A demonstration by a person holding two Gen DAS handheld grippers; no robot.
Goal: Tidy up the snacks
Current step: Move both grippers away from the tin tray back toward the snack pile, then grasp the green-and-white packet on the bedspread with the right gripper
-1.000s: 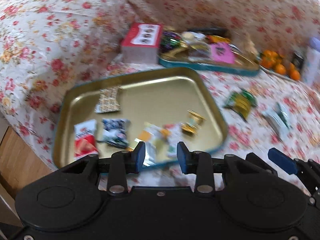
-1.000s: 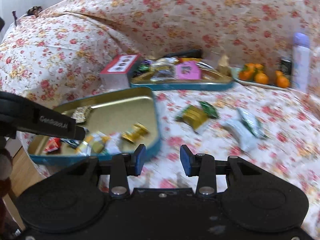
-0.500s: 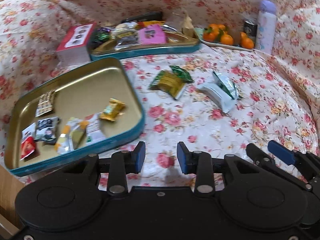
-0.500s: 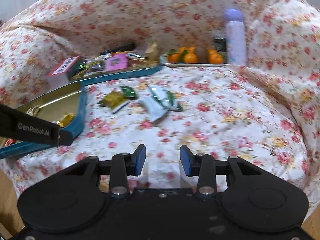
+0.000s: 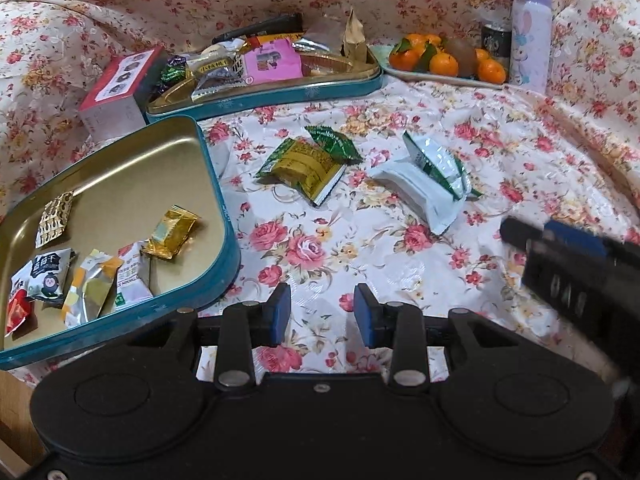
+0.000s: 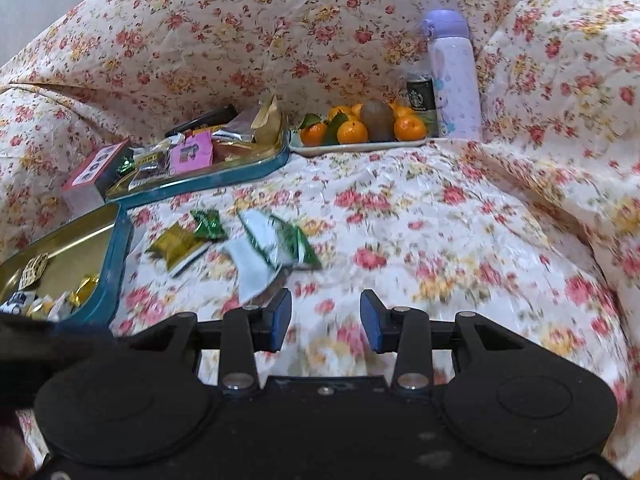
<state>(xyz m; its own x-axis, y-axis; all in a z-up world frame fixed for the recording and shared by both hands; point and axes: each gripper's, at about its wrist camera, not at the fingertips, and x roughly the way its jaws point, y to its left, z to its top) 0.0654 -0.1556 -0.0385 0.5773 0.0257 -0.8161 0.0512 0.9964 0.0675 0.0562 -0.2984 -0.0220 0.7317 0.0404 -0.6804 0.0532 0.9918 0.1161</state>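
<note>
Both grippers hang above a surface draped in a floral cloth (image 5: 320, 248), tilted downward, and neither carries anything. The left gripper (image 5: 320, 312) has its blue-padded fingers (image 5: 278, 314) parted to a moderate gap with only cloth showing between them; the right gripper (image 6: 325, 322) stands the same way, fingers (image 6: 372, 322) moderately apart and empty, and its tip also shows at the right edge of the left wrist view. Loose snacks lie on the cloth ahead of both: a green-and-gold packet (image 5: 302, 168) with a small dark green wrapper (image 5: 334, 144) touching its far corner, and just to their right a white-and-green packet (image 5: 426, 182) lying on its side. In the right wrist view these sit ahead and to the left of the fingers, the white-and-green packet (image 6: 272, 254) blurred. To the left, a teal tin tray (image 5: 216, 160) with a gold inside holds several small snacks, among them a gold-wrapped candy (image 5: 170, 232), a black-and-white packet (image 5: 48, 274) and a red one (image 5: 16, 310) at the near corner. Behind it a second teal tin (image 5: 280, 94) is piled with assorted snacks including a pink packet (image 5: 272, 60); a red-topped box (image 5: 116, 88) stands just beside its left end. Farther right, a plate of mandarins (image 5: 444, 60), a dark can (image 5: 496, 42) and a lilac flask (image 5: 530, 28) stand against the draped back.
</note>
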